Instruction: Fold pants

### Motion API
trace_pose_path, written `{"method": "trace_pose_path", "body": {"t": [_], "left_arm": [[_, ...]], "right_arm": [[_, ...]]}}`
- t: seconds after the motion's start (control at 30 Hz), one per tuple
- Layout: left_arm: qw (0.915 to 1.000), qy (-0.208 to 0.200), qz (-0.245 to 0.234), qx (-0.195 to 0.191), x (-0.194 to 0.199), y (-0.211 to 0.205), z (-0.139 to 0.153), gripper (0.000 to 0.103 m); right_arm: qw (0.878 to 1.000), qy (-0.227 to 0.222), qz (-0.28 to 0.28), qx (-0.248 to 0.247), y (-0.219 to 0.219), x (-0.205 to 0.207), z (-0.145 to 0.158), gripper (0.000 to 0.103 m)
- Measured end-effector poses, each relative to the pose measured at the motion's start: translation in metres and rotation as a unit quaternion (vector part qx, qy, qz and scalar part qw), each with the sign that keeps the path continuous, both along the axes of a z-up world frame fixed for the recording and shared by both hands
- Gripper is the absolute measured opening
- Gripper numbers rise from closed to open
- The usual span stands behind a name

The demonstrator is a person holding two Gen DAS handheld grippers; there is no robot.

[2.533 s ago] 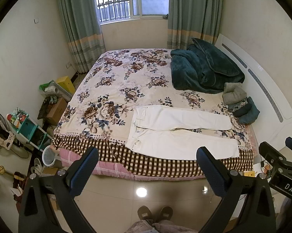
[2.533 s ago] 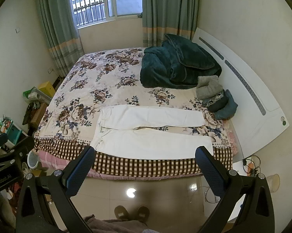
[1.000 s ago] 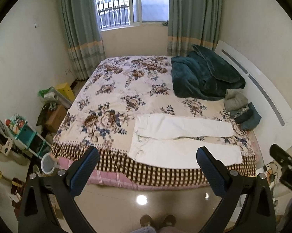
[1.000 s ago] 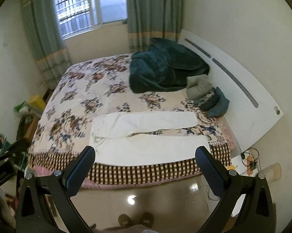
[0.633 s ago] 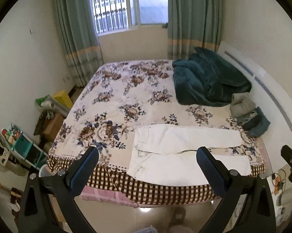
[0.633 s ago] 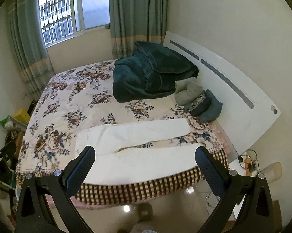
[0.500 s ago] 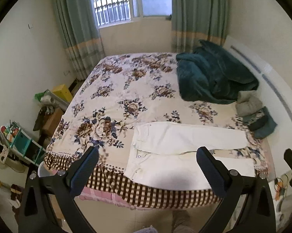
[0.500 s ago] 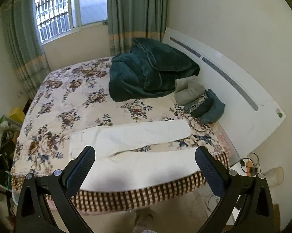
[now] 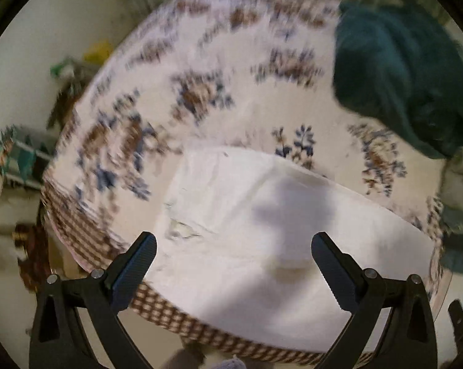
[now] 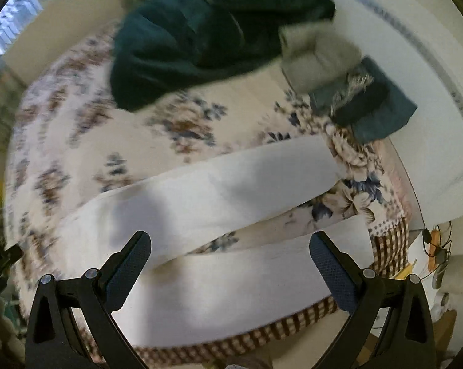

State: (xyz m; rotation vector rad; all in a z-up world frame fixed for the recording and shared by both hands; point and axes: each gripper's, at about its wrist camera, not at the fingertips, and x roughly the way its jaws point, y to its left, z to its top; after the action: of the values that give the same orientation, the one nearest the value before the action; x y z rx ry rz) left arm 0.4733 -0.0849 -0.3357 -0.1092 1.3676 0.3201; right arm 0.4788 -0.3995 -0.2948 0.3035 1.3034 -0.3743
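1. The pants point(image 9: 262, 215) lie flat and unfolded on the bed point(image 9: 200, 61), close to its near edge, where a checked border runs under them. Both wrist views are blurred by motion, so fine detail is lost.
2. In the left view the waist end with its button and fly is at the left; in the right view the two legs run toward the right, splayed apart, with the flowered bedspread showing between them.
3. The left tongs point(image 9: 233, 258) are spread wide with nothing between the fingers. They hang above the upper part of the pants, near the waist, and I cannot tell whether they touch the cloth.
4. The right tongs point(image 10: 230, 256) are also wide apart and empty, poised over the legs.
5. My judgement on progress: no fold has been made. The legs are not laid one over the other, and the length has not been doubled. Only the approach is under way.
6. Left to do, as I judge it: grip one leg, bring it over the other, then fold the length in halves.
7. A dark green blanket point(image 10: 200, 30) and a small pile of clothes point(image 10: 354, 92) lie farther back on the bed, well apart from the pants.
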Motion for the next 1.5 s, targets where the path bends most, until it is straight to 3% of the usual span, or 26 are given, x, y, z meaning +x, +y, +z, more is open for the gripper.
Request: {"method": "trace_pose_path", "body": {"t": [0.17, 0.37, 0.47, 0.67, 0.73, 0.77, 0.8, 0.87, 0.9, 0.93, 0.97, 1.0, 1.13, 1.23, 1.37, 1.5], "left_arm": [[0.9961, 0.074, 0.047, -0.003, 0.079, -0.015, -0.104, 0.103], [0.9793, 0.137, 0.142, -0.045, 0.151, 0.007, -0.202, 0.103], [0.966, 0.162, 0.193, -0.059, 0.18, 0.024, -0.246, 0.103], [0.9481, 0.198, 0.244, -0.049, 0.203, 0.058, -0.292, 0.103], [0.9461, 0.207, 0.245, -0.045, 0.203, 0.063, -0.299, 0.102], [0.9478, 0.205, 0.24, -0.044, 0.201, 0.065, -0.301, 0.098], [0.9506, 0.197, 0.235, -0.045, 0.197, 0.066, -0.299, 0.086], [0.9566, 0.17, 0.231, -0.054, 0.187, 0.07, -0.289, 0.058], [0.9597, 0.152, 0.227, -0.066, 0.182, 0.073, -0.283, 0.023], [0.9619, 0.138, 0.223, -0.076, 0.174, 0.076, -0.276, 0.011], [0.9637, 0.12, 0.222, -0.087, 0.167, 0.08, -0.267, 0.01], [0.9654, 0.104, 0.219, -0.096, 0.163, 0.082, -0.26, 0.008], [0.9684, 0.035, 0.204, -0.139, 0.131, 0.095, -0.226, 0.005], [0.9668, -0.019, 0.191, -0.168, 0.091, 0.104, -0.181, 0.004], [0.9532, -0.067, 0.201, -0.216, 0.012, 0.125, -0.135, 0.004], [0.9364, -0.084, 0.22, -0.26, -0.075, 0.124, -0.123, 0.004]], "right_arm": [[0.995, 0.066, -0.059, 0.036, -0.059, 0.085, -0.122, 0.103], [0.969, 0.128, -0.169, 0.126, -0.129, 0.138, -0.257, 0.103], [0.957, 0.145, -0.214, 0.134, -0.151, 0.146, -0.299, 0.103], [0.931, 0.173, -0.287, 0.142, -0.169, 0.16, -0.356, 0.103], [0.922, 0.187, -0.305, 0.15, -0.168, 0.162, -0.373, 0.102], [0.916, 0.198, -0.312, 0.153, -0.165, 0.16, -0.379, 0.095], [0.914, 0.203, -0.317, 0.153, -0.163, 0.159, -0.382, 0.09], [0.91, 0.204, -0.325, 0.156, -0.158, 0.153, -0.388, 0.07], [0.91, 0.199, -0.327, 0.159, -0.156, 0.15, -0.388, 0.062], [0.911, 0.193, -0.326, 0.163, -0.152, 0.147, -0.388, 0.04], [0.914, 0.184, -0.321, 0.169, -0.146, 0.145, -0.386, 0.016], [0.916, 0.179, -0.315, 0.172, -0.141, 0.143, -0.383, 0.008], [0.937, 0.145, -0.279, 0.151, -0.117, 0.133, -0.353, 0.006], [0.947, 0.115, -0.26, 0.151, -0.1, 0.104, -0.32, 0.004], [0.955, 0.084, -0.237, 0.155, -0.085, 0.051, -0.283, 0.004], [0.963, 0.072, -0.216, 0.144, -0.098, 0.023, -0.253, 0.004]]}}
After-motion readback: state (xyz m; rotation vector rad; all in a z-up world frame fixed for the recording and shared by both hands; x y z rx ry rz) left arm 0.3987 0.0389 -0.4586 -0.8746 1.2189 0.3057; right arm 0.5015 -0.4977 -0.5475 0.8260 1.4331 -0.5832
